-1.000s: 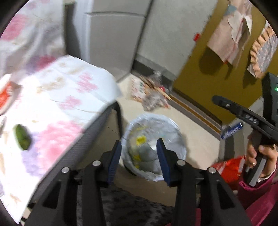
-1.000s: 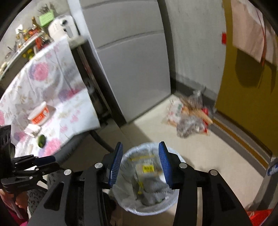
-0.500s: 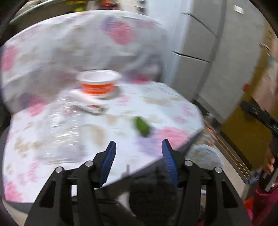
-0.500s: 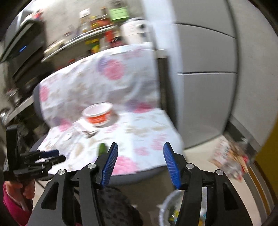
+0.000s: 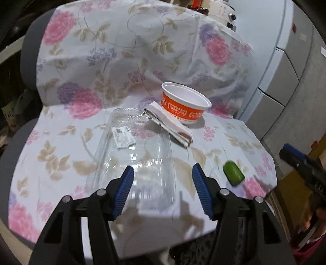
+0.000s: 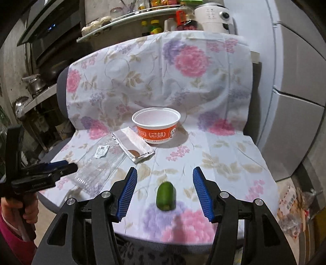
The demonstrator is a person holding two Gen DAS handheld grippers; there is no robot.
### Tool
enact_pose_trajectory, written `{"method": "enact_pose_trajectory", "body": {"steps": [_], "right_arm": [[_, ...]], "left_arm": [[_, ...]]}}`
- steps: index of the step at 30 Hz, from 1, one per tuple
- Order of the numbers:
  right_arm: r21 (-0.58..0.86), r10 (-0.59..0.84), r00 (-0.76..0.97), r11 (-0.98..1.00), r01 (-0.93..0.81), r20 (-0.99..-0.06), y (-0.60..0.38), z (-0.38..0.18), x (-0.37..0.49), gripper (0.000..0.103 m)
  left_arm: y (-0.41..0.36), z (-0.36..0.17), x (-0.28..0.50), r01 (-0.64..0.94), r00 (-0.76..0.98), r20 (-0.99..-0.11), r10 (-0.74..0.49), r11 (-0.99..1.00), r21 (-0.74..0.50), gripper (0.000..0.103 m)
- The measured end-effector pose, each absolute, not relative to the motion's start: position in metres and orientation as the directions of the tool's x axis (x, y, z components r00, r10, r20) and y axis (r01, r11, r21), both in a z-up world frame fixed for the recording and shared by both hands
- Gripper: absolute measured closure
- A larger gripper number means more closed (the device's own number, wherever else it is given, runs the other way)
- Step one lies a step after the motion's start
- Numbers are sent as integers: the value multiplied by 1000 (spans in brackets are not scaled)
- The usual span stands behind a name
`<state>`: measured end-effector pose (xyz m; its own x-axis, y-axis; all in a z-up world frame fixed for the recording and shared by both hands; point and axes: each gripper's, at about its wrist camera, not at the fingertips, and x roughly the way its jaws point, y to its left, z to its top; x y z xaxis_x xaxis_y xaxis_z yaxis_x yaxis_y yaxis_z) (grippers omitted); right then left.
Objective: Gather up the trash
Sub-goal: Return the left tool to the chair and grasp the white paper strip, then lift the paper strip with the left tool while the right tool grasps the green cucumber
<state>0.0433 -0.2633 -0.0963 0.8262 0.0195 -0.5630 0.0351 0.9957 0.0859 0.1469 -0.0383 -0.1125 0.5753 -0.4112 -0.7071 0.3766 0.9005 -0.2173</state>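
A floral cloth covers a chair seat and back. On it stand an empty orange and white bowl, a folded paper wrapper, a clear plastic tray and a small green piece. My left gripper hovers open over the near end of the clear tray, pads apart from it. My right gripper hovers open above the green piece, which shows between its fingers untouched. Each gripper also shows at the edge of the other's view.
A grey fridge stands right of the chair. Behind the chair is a shelf of jars and bottles and a white appliance. Bags of litter lie on the floor at lower right. A hand in a pink sleeve holds the left gripper.
Both views have swung from the lined bin on the floor up to the cloth-covered chair seat. Both grippers' jaws stand wider than a second ago.
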Motion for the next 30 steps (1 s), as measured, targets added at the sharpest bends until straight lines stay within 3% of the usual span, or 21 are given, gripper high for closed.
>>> {"method": "enact_pose_trajectory", "body": {"steps": [19,22,24,26,30], "right_arm": [[94,-1,806,993,70,-592,-296,-121,117,45],[96,-2,802,993,73,-597,-299,-123,117,45],[94,-4,803,993,74,-596,-299,-121,113,45],[91,-7,806,993,76,-592,-299,-119,109,45],[91,-13,818,993,80,-575,-298,-110,95,45]], "left_arm": [[-83,-172,295,237,394,-769,-504,864,-445,52],[-82,-180,304,209,367,-740,-564,825,-525,67],[-80,-178,305,208,365,-710,-602,796,-568,86],[-79,-170,301,231,380,-685,-621,781,-580,97],[-71,-137,276,294,464,-621,-632,771,-565,102]]}}
